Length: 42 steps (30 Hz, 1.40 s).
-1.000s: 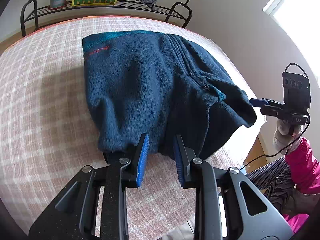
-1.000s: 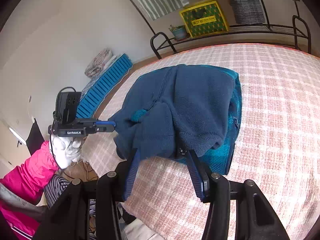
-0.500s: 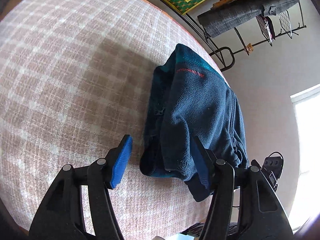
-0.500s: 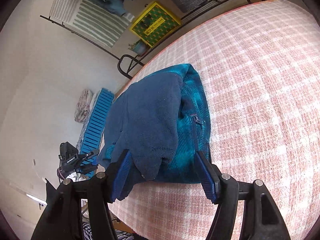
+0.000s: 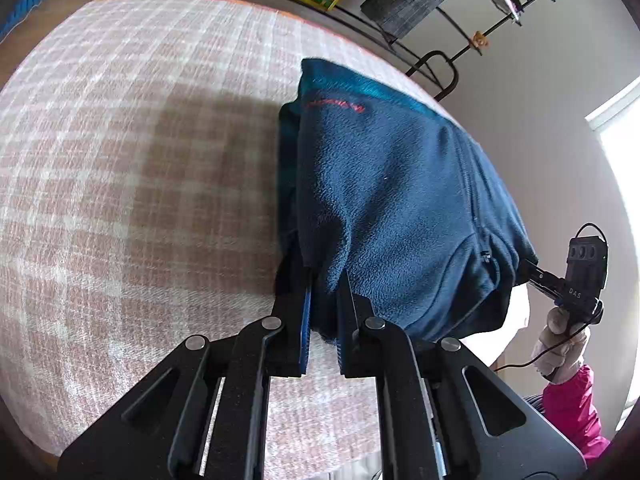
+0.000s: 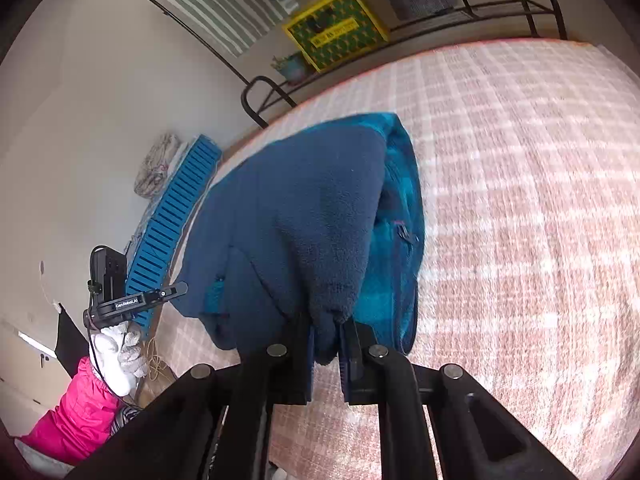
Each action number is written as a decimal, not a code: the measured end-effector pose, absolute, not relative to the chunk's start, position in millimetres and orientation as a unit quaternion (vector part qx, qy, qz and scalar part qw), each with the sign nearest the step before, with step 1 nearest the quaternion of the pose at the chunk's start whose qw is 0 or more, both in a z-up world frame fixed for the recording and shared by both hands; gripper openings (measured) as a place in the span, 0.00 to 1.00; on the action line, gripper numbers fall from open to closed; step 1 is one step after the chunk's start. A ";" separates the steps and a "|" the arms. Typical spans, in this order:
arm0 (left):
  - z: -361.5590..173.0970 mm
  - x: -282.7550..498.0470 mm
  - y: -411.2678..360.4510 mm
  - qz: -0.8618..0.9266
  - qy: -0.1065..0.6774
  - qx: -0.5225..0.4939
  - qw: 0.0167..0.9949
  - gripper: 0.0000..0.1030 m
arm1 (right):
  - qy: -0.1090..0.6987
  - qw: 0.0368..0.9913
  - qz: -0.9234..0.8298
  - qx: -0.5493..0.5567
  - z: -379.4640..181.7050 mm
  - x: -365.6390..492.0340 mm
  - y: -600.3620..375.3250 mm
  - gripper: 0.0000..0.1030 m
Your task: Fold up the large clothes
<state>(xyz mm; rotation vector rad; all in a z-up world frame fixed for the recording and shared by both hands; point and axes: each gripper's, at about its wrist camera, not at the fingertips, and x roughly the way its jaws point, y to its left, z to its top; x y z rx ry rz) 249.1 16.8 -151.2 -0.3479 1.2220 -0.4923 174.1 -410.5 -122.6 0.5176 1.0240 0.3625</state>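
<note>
Under everything you have the bed [image 5: 120,200], covered in a pink-and-white checked spread. On it lies the fleece [image 5: 392,208] — dark navy with a teal lining showing along its far edge and red lettering near the collar — folded into a thick bundle near the bed's edge on your side, its near end lifted by both tools. Behind the bed stands a black rack [image 6: 532,4] with a grey cloth draped over it and a yellow-green box [image 6: 334,28] just beside a small potted plant [image 6: 290,66]. A blue slatted panel [image 6: 172,216] leans by the wall. Your left gripper [image 5: 324,304] is clamped on the fleece's near hem, blue pads pressed into the pile on both sides. Your right gripper [image 6: 325,340] is pinched on a thick navy fold of the same near end, with the teal layer just beside it. In each view you see the other tool in a white-gloved hand, with a pink sleeve below.
</note>
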 end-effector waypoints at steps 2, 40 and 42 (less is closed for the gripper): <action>-165.0 251.2 17.7 -0.225 0.577 -0.169 0.767 0.08 | 0.509 0.817 0.153 0.223 -144.5 176.9 -405.2 0.06; -153.5 356.0 -105.2 -0.234 0.510 -0.046 0.826 0.17 | 0.488 0.862 0.136 0.028 -126.3 309.6 -306.0 0.29; -145.0 357.1 -100.0 -0.236 0.510 -0.057 0.826 0.17 | 0.485 0.862 0.141 0.043 -115.0 307.2 -310.5 0.29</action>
